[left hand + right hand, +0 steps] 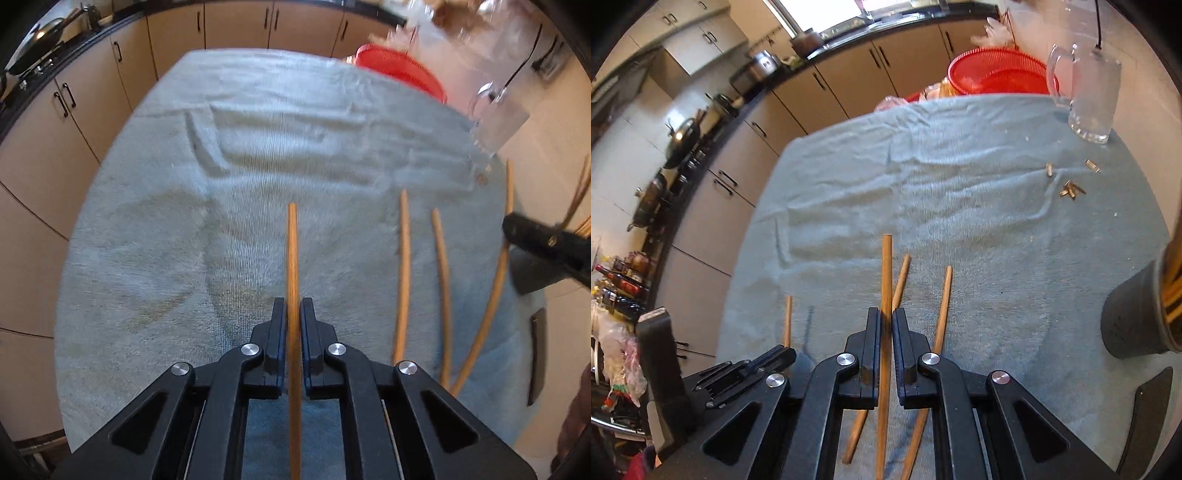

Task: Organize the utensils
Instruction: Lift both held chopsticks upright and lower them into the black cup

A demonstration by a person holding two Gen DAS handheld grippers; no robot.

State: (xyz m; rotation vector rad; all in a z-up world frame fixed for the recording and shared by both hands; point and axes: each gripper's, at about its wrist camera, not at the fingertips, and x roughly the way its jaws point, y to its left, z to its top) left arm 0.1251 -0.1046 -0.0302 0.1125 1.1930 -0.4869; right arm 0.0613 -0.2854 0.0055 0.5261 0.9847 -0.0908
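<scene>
Chopsticks are seen in the left wrist view: one chopstick (292, 258) is clamped between the narrowed jaws of the left tool (293, 317), above the blue towel (166, 221) covering the tabletop. Three loose chopsticks (403, 273) lie nearer the towel's right edge, by what appears to be the blurred right tool (546, 243).

In the right wrist view, a second chopstick (885, 280) is pinched by the right tool (885, 328). Two others (942, 314) lie beneath it. A dark holder (1130, 325) with chopsticks is seen at the right edge, a glass mug (1093, 99) at the far right corner.
</scene>
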